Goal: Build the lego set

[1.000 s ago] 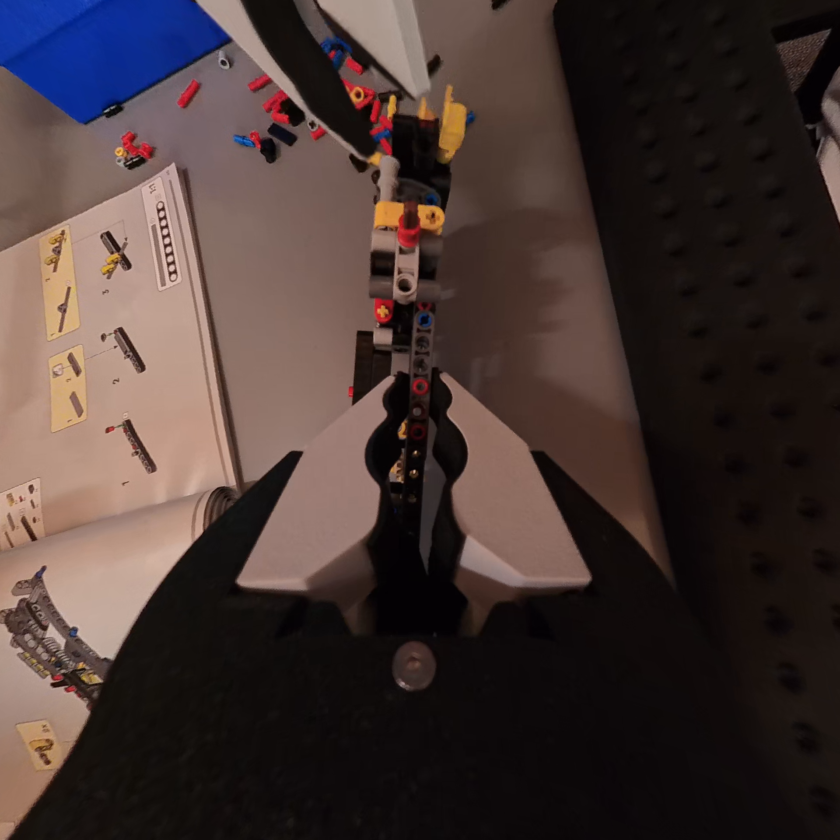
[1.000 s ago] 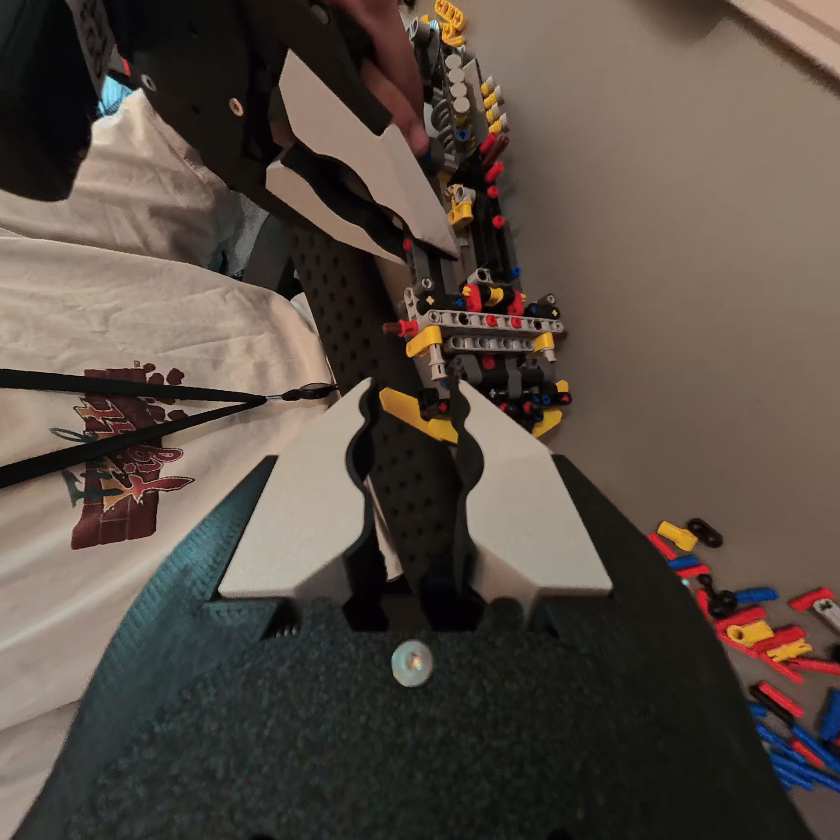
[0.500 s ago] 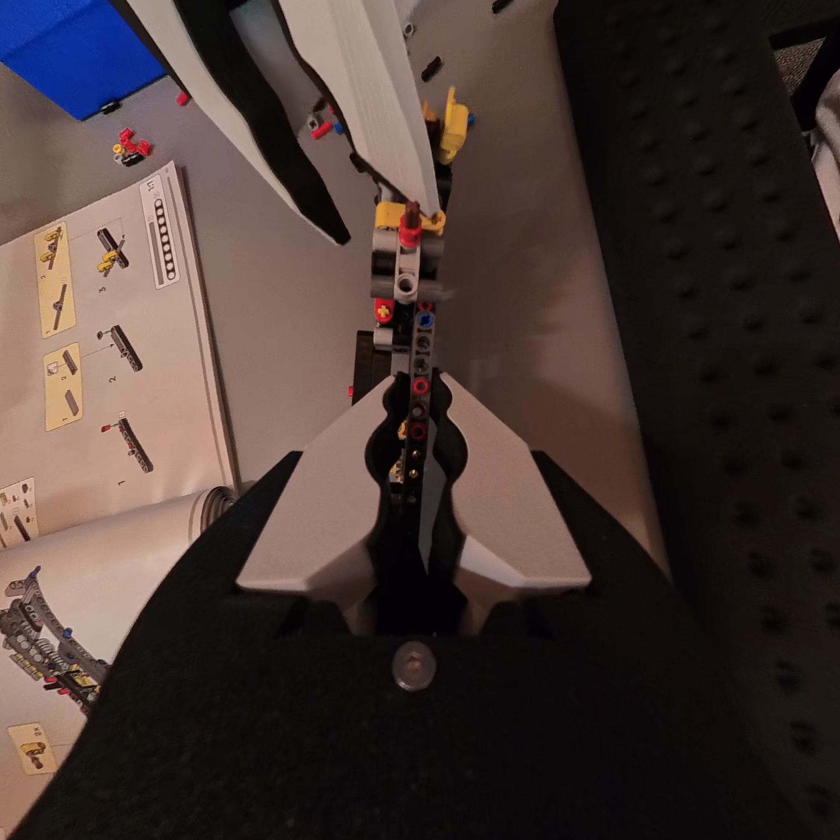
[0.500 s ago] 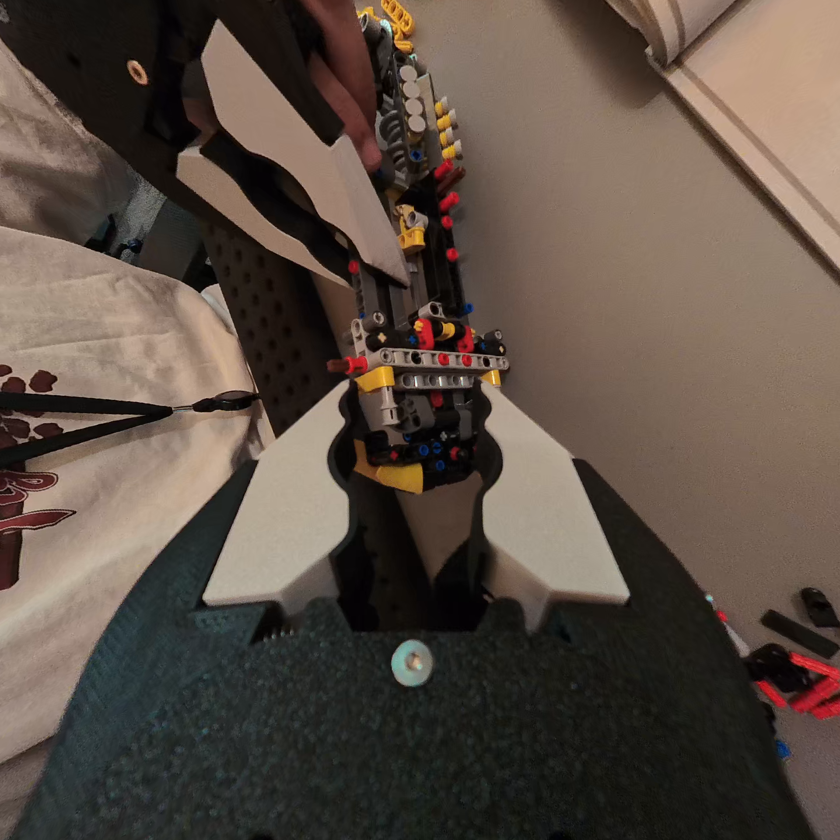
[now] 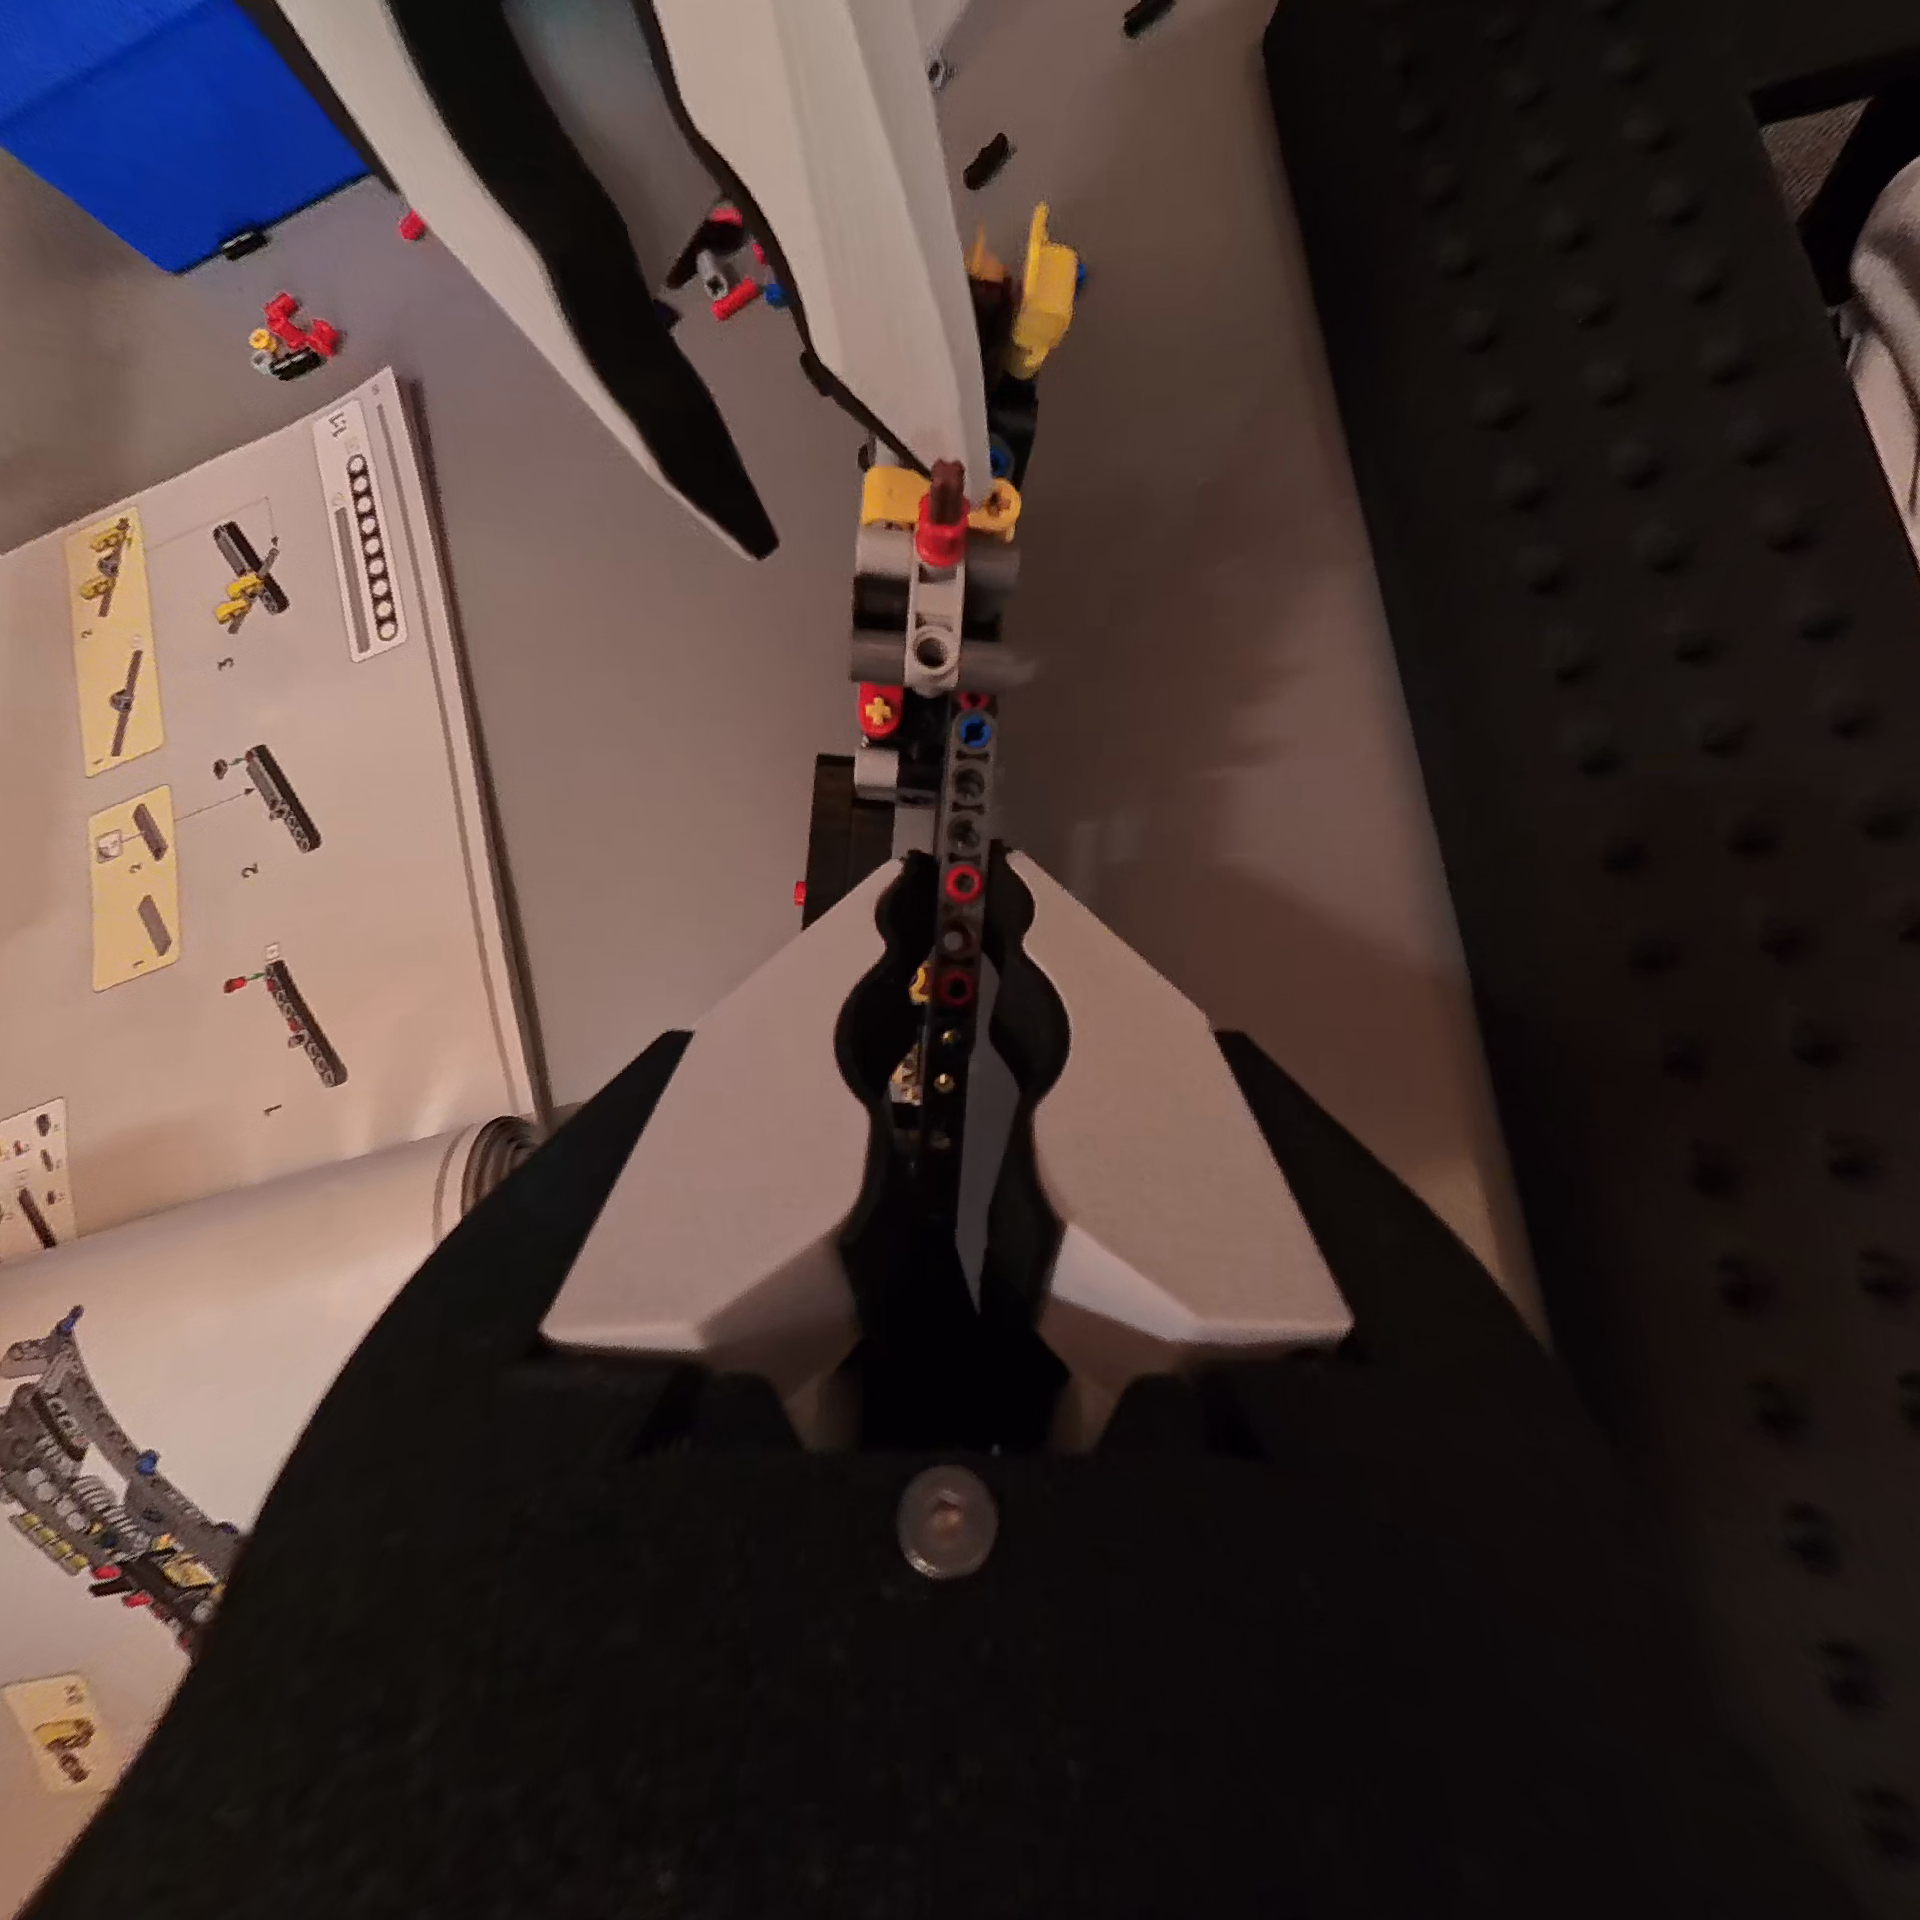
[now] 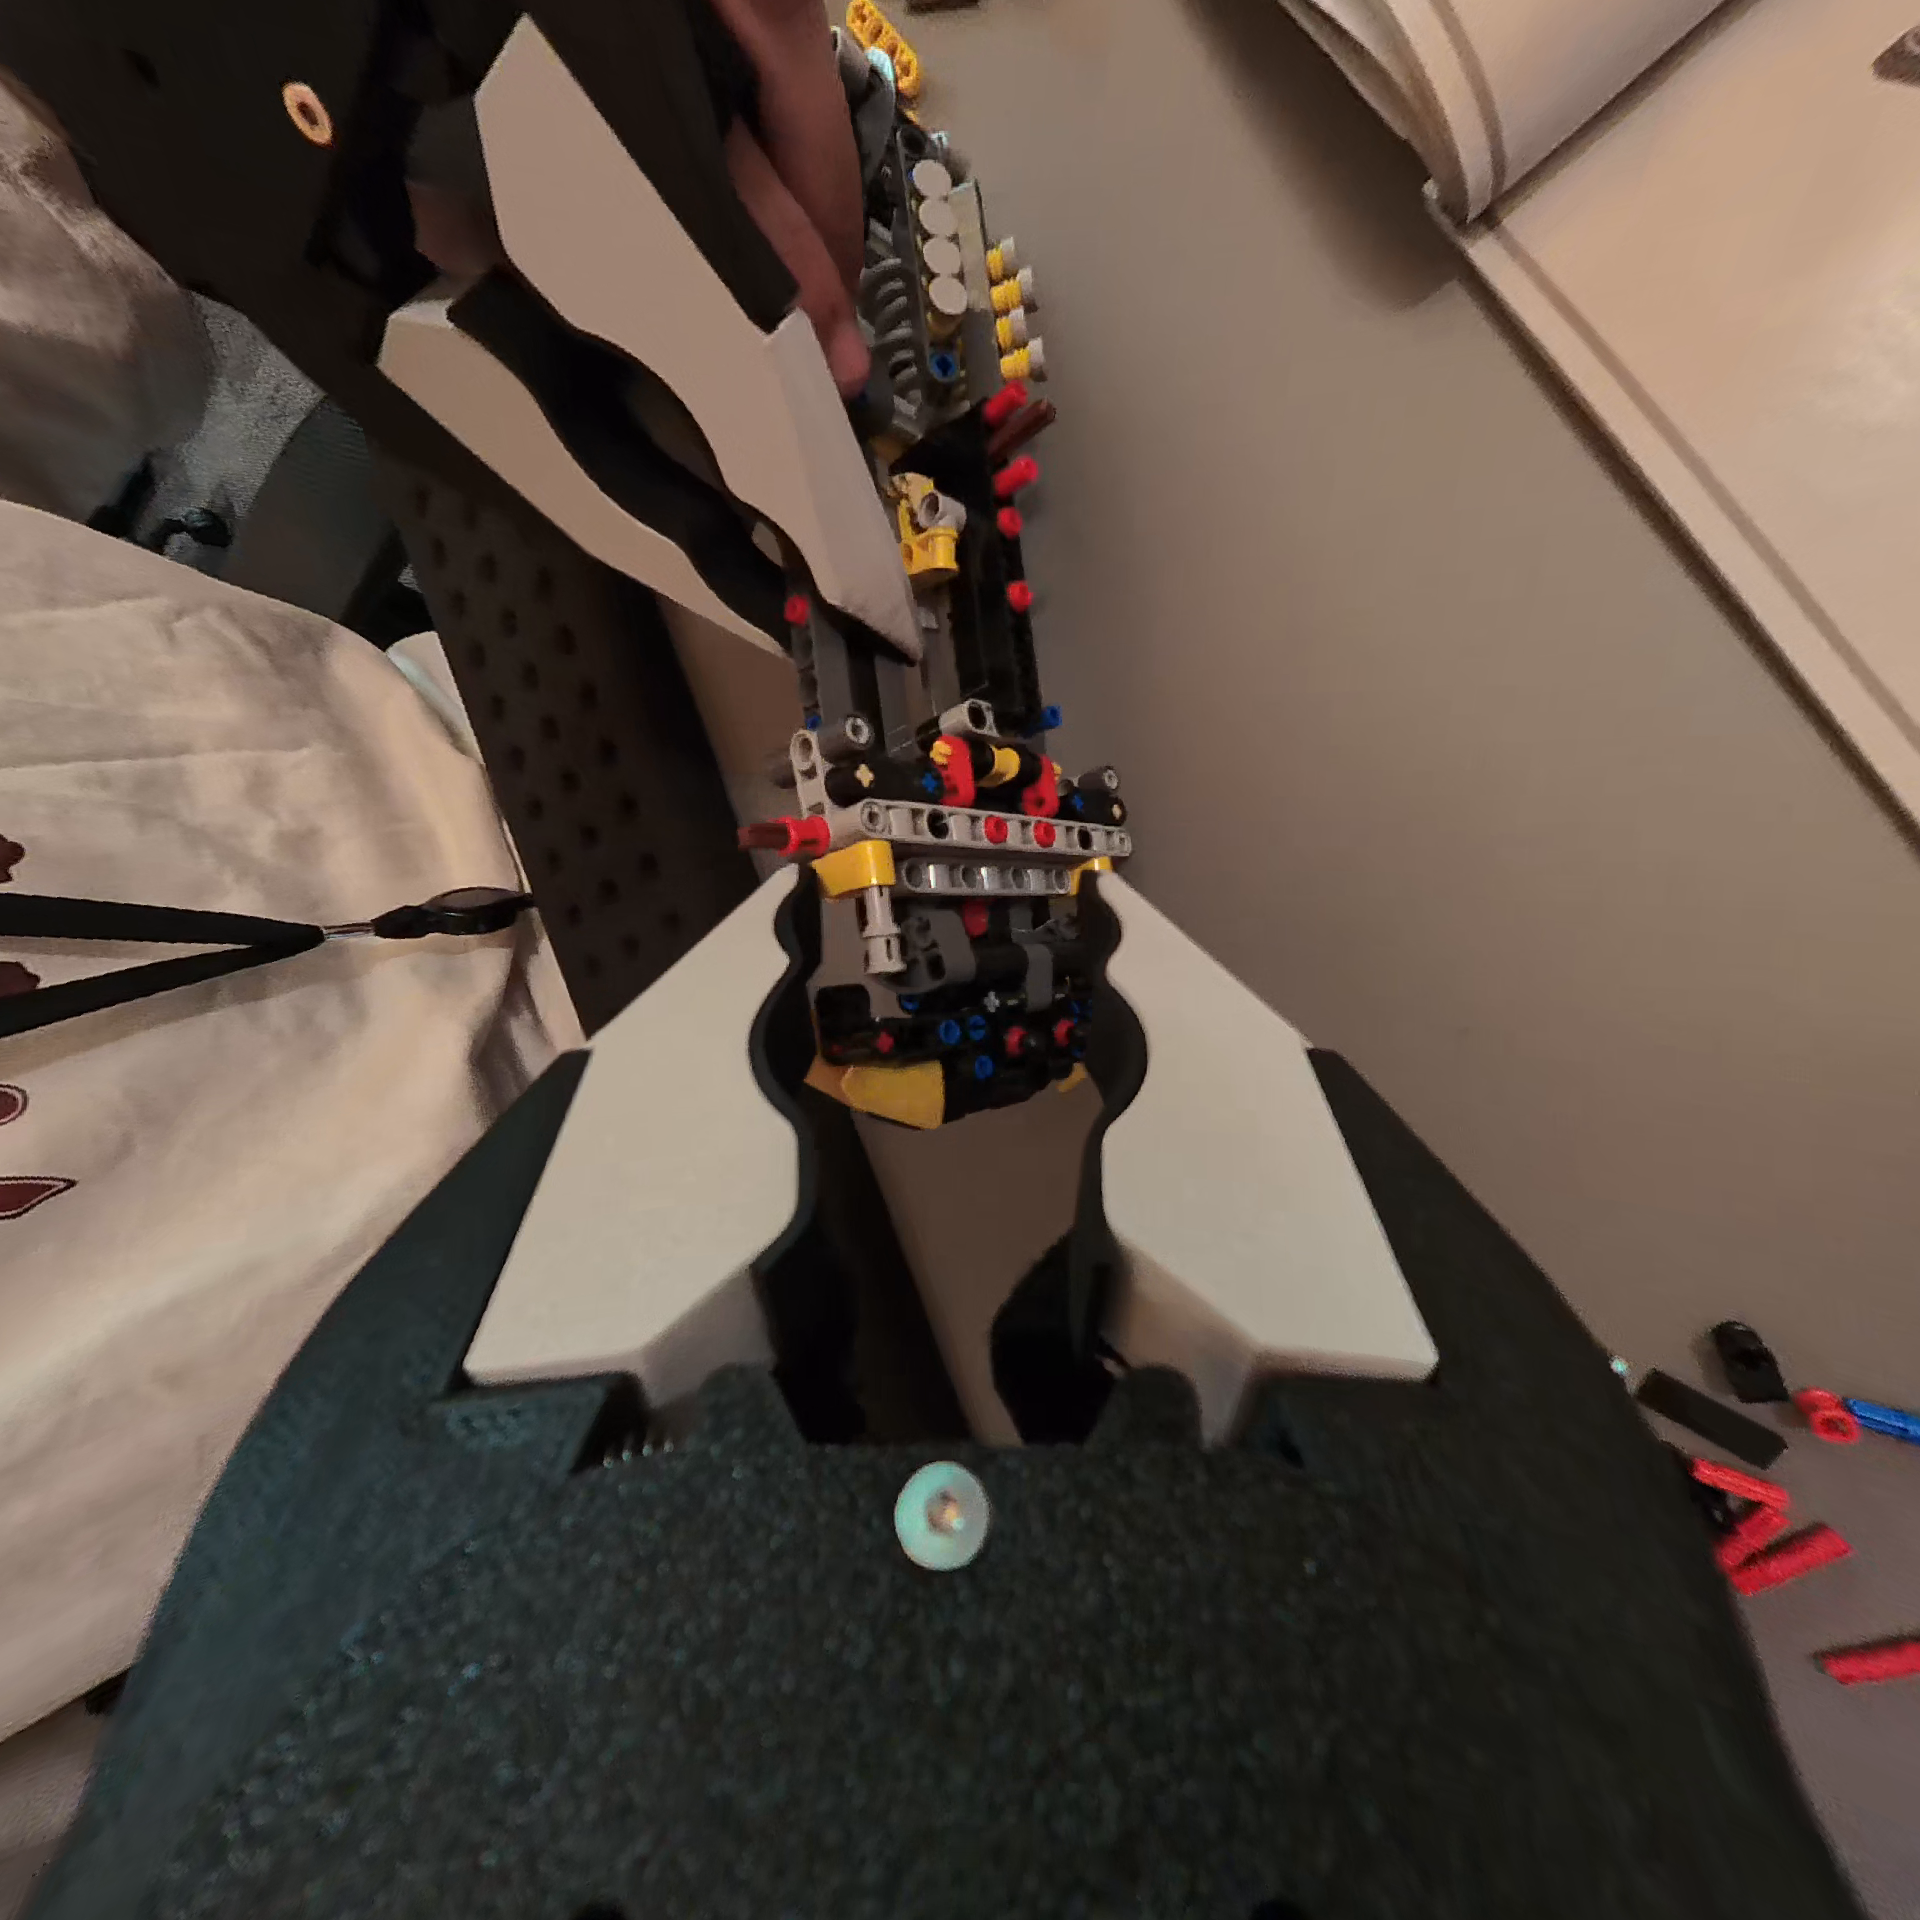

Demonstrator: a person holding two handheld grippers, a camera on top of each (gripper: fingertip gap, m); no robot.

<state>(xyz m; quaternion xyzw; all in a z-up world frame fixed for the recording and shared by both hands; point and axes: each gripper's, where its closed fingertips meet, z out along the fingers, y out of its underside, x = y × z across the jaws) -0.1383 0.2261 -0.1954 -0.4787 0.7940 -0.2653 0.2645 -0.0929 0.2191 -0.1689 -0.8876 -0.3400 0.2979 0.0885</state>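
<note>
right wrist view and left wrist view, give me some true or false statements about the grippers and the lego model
1. The left gripper is shut on a dark grey holed beam of the long multicoloured lego model. True.
2. The right gripper is clamped shut on a loose red pin. False: its jaws stand open around the model's near end.
3. An open instruction booklet lies beside the model. True.
4. The model's near end carries green panels. False: a yellow panel shows there.
5. Loose red and blue pieces lie on the grey table. True.

Dim, warm indoor light. My fingers (image 5: 1101, 1049) cast soft shadows on the table (image 5: 665, 790). Wide-angle distortion bends the edges; slight motion blur throughout.
</note>
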